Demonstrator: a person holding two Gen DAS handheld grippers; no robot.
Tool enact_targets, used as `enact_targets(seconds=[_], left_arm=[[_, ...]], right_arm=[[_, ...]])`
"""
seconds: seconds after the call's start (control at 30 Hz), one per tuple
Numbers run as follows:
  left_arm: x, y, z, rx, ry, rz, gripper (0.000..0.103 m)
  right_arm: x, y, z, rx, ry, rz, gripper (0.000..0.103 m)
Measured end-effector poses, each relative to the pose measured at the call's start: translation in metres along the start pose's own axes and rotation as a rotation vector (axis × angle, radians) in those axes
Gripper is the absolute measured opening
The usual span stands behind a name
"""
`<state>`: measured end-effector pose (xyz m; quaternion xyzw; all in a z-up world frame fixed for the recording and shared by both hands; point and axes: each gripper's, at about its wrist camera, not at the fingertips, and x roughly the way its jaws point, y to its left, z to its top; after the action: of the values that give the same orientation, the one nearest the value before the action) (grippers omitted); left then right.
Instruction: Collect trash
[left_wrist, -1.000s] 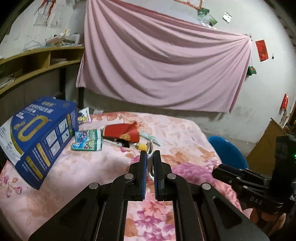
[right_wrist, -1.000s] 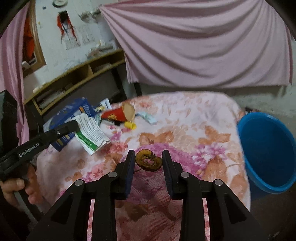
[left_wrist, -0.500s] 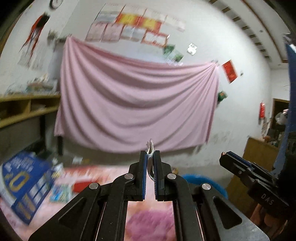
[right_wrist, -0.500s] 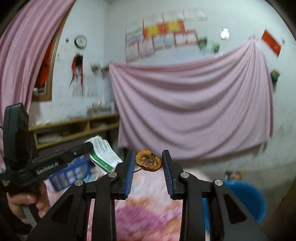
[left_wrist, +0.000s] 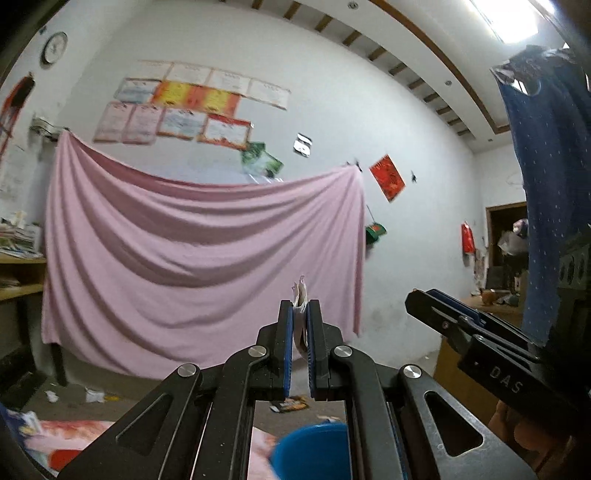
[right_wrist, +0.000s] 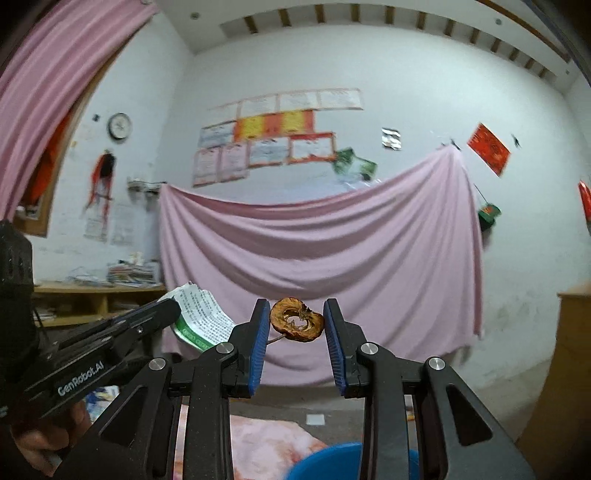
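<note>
My left gripper (left_wrist: 300, 308) is shut on a folded white-and-green paper leaflet (left_wrist: 300, 295), seen edge-on between the jaws; the leaflet also shows in the right wrist view (right_wrist: 201, 319). My right gripper (right_wrist: 297, 317) is shut on a brown dried fruit slice (right_wrist: 297, 319) with a short stem. Both grippers are raised and tilted up toward the wall. A blue bucket (left_wrist: 314, 452) lies low in the left wrist view, just beneath the fingers, and its rim shows in the right wrist view (right_wrist: 325, 461).
The table with the pink floral cloth (left_wrist: 74, 439) is at the bottom edge, with a red item (left_wrist: 62, 458) on it. A pink sheet (left_wrist: 199, 266) hangs on the far wall. Shelves (right_wrist: 96, 299) stand at left, a wooden cabinet (right_wrist: 572, 369) at right. Scraps litter the floor (left_wrist: 288, 404).
Both grippers have lifted and tilted upward, away from the table, each still holding its item. The table has dropped to the bottom of both views and the blue bucket now lies beneath the fingers.
</note>
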<state>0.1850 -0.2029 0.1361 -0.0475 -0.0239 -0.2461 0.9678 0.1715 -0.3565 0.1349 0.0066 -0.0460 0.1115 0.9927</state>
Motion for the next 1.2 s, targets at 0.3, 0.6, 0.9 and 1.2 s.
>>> enact_targets(seconds=[0.3,0.6,0.9,1.2], left_arm=[[0.079,-0.027,-0.053,0.002,0.189,-0.031,0.005],[0.122,-0.03,-0.097,-0.028,0.379,-0.043,0.005],[0.146,-0.022,-0.112,-0.096,0.528,-0.044,0.005],[0.156,-0.014,-0.116,-0.139,0.61,-0.054,0.008]], right_arm=[[0.019,-0.063,-0.057,0.094,0.159,-0.115,0.028],[0.034,-0.091,-0.108,0.183,0.325,-0.166,0.028],[0.045,-0.103,-0.128,0.228,0.41,-0.18,0.028],[0.053,-0.109,-0.138,0.261,0.489,-0.177,0.028]])
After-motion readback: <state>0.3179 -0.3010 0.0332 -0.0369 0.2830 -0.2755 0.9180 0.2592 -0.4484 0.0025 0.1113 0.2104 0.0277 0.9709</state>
